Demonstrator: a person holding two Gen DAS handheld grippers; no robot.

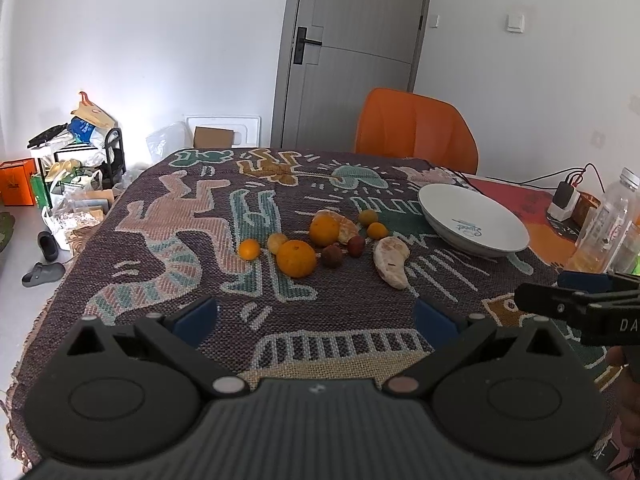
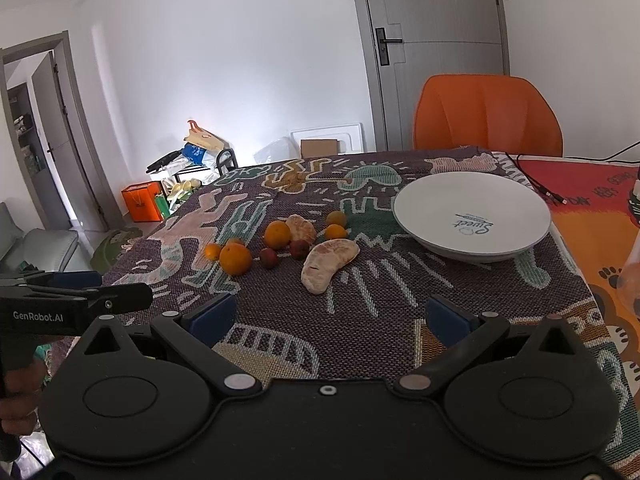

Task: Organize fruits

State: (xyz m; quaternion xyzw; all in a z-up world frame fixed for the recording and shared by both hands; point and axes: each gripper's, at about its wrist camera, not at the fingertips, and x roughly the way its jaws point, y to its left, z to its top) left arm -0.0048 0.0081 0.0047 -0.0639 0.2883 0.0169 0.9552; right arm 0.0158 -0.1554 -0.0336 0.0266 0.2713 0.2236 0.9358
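A cluster of fruit lies on the patterned tablecloth (image 1: 200, 240): a large orange (image 1: 296, 258), a second orange (image 1: 324, 230) beside a peeled citrus (image 1: 346, 227), several small kumquats (image 1: 249, 249), two dark red lychees (image 1: 333, 256) and a pale pomelo segment (image 1: 392, 264) (image 2: 328, 262). To their right stands an empty white bowl (image 1: 500, 236) (image 2: 424, 200). My left gripper (image 1: 316, 316) is open, near the table's front edge, well short of the fruit. My right gripper (image 2: 344, 316) is open too, in front of the pomelo segment, holding nothing.
An orange chair (image 1: 416, 128) stands behind the table. Cables and a charger (image 1: 566, 196) plus a clear bottle (image 1: 616, 216) sit at the right. Bags, boxes and slippers (image 1: 44, 272) clutter the floor on the left. A grey door (image 1: 352, 40) is behind.
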